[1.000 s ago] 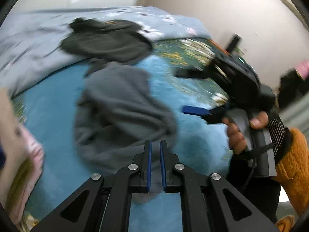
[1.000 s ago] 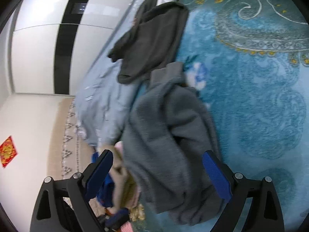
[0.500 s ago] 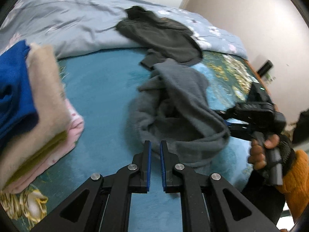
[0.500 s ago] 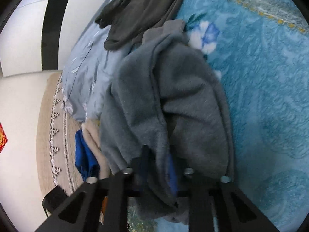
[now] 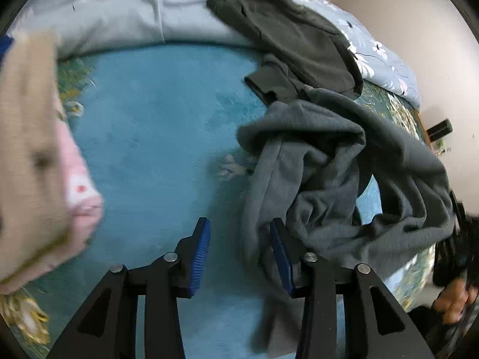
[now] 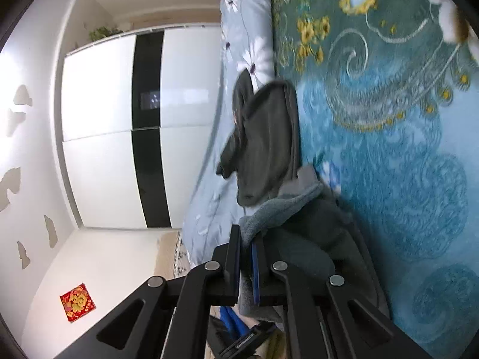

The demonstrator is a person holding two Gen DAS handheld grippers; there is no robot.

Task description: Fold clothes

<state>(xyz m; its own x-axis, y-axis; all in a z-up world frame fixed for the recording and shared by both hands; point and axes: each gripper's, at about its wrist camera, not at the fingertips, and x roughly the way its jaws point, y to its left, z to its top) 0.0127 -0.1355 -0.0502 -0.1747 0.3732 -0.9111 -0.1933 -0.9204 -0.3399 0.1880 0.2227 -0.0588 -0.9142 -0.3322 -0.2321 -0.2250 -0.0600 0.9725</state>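
Note:
A grey fleece garment lies bunched on the blue patterned blanket, its right side lifted. My left gripper is open low over the blanket, and a hanging fold of the fleece falls between its blue pads. In the right wrist view my right gripper is shut on an edge of the grey fleece garment, holding it up off the blanket. The hand holding that gripper shows at the left view's right edge.
A dark grey garment lies crumpled at the back, partly on a light blue quilt. A stack of folded clothes, beige over pink, sits at the left. White wardrobe doors stand beyond the bed.
My left gripper has opened and moved in toward the fleece. My right gripper closed on the fleece's edge and has lifted it.

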